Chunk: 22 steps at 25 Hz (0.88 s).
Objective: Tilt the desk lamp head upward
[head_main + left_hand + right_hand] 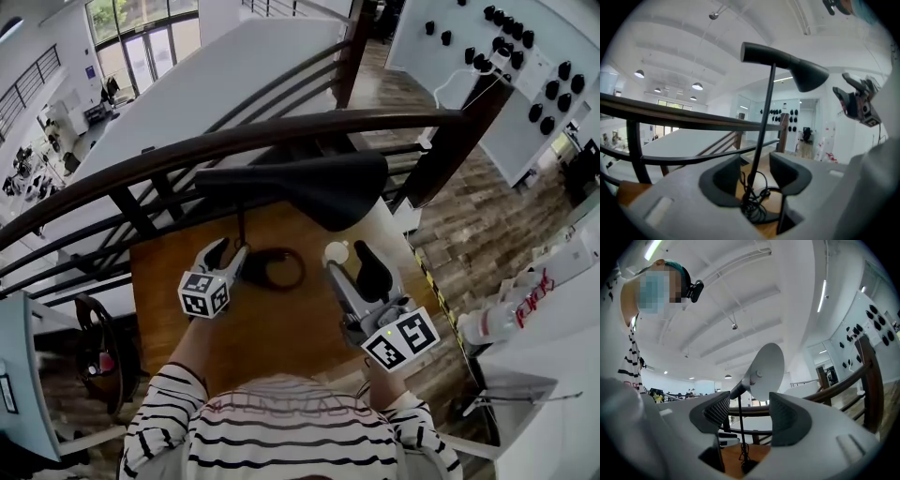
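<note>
A black desk lamp stands on the wooden table (281,328). Its wide head (309,186) lies roughly level over the ring base (277,268). My left gripper (228,253) sits just left of the thin stem (242,225). In the left gripper view the stem (761,136) rises in the gap between the jaws, whose pads stand clear of it, so the left gripper (754,176) is open. The lamp head (787,65) is up high. My right gripper (356,264) is open to the right of the base; its own view looks up at the head's pale underside (764,371) past the right gripper (743,416).
A dark wooden railing (281,131) curves close behind the table's far edge, right behind the lamp. A coiled cable (754,206) lies on the lamp base. White bottles (506,317) stand on a surface to the right. A dark round stool (94,347) is at lower left.
</note>
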{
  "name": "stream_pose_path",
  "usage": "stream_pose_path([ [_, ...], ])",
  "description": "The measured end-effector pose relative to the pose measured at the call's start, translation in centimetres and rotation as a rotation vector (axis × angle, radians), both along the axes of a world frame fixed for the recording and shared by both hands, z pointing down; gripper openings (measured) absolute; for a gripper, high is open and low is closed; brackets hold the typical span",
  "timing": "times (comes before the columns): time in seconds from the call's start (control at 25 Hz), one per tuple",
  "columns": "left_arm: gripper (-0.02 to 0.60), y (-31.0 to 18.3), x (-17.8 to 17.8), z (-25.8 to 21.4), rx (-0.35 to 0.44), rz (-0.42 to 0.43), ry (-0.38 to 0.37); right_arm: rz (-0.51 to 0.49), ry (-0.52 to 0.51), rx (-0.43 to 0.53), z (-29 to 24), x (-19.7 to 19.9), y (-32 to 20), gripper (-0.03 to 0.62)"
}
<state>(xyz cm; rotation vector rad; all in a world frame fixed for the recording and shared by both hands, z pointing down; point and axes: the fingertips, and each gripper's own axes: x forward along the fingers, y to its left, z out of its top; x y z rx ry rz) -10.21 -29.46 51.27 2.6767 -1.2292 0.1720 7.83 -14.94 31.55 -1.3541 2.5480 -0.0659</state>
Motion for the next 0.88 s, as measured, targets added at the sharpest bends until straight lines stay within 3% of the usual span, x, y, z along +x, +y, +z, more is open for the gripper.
stream_pose_path([
  [0.24, 0.213, 3.3, -1.8, -2.6, 0.048, 0.028, 0.089, 0.054, -0.013, -0.089, 3.7, -2.2, 0.9, 0.247],
  [0.6, 0.216, 10.3, -1.0, -4.3, 0.109, 0.194, 0.079, 0.140, -0.042, -0.192, 8.5, -4.5, 4.6, 0.239],
  [0.88, 0.216, 16.5, -1.2, -4.9, 0.125, 0.241, 0.125, 0.144, -0.029, -0.268, 10.9, -6.3, 8.5, 0.215],
])
